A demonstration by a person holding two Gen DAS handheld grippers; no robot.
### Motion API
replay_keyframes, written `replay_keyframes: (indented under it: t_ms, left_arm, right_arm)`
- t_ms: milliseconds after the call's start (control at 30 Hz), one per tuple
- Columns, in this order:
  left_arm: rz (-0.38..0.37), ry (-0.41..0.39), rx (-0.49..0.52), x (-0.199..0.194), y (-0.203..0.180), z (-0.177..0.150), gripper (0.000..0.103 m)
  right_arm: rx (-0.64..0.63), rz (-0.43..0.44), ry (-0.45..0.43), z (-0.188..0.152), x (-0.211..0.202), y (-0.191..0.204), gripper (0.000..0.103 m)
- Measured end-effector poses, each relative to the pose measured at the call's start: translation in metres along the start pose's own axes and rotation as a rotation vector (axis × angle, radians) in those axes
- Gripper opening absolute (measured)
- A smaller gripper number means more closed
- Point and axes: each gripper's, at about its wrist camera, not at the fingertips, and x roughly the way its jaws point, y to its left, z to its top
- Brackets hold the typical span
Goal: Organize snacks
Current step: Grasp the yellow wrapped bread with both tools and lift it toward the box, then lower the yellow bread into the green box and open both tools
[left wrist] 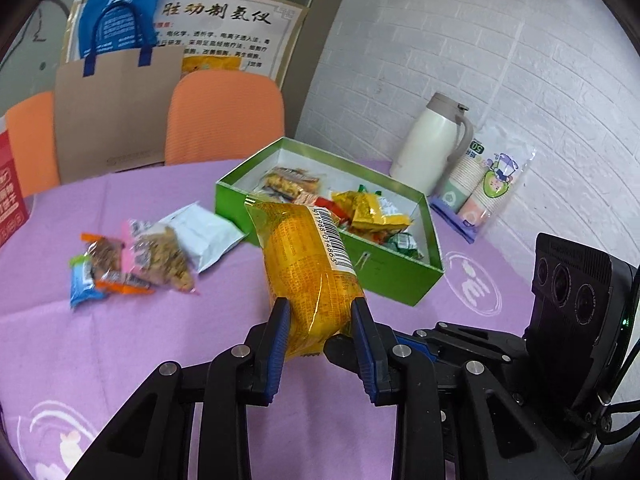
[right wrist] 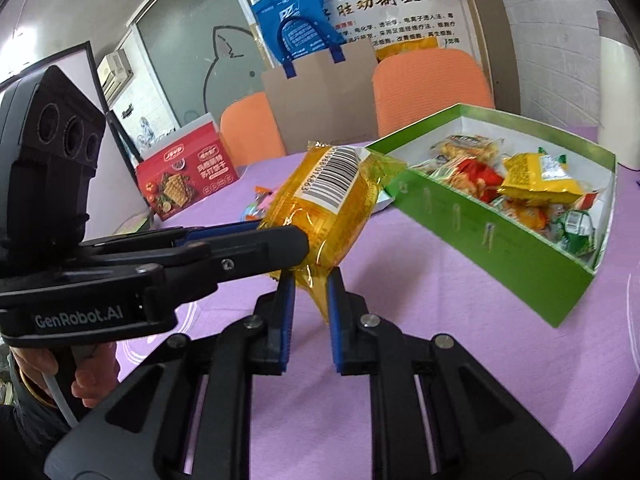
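Both claws, left claw (left wrist: 320, 320) and right claw (right wrist: 311, 280), pinch the yellow packet (left wrist: 308, 264). The green box (left wrist: 400, 280) holds many snacks; a few loose snacks (left wrist: 136, 260) wait at left.

The snack pack (left wrist: 310, 264) is shiny yellow-orange, with a white label full of black stripes. The grippers (left wrist: 320, 322) (right wrist: 310, 286) are black with blue pads (left wrist: 280, 332). The tablecloth (left wrist: 120, 352) is purple with thin white swirls. The box (left wrist: 344, 276) is bright green outside and white inside, and in it lie yellow, red and green packs. The chairs (left wrist: 224, 116) are orange. The bag (left wrist: 124, 12) is blue with white writing. The jug (left wrist: 430, 140) is cream with a grey handle. The wall (left wrist: 500, 60) is white with a brick pattern. The carton (right wrist: 186, 176) is red.
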Motion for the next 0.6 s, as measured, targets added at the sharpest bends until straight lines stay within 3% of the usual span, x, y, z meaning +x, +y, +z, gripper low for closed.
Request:
replay_keyframes:
  t_ms: [267, 600]
  left_arm:
    - [-0.027, -0.018, 0.107, 0.043, -0.044, 0.046, 0.031]
    - [-0.031, 0.006, 0.11, 0.112, -0.04, 0.089, 0.031]
  right_arm:
    - [0.046, -0.063, -0.083, 0.03, -0.015, -0.053, 0.018]
    - [0.093, -0.131, -0.089, 0.061, 0.015, -0.108, 0.018]
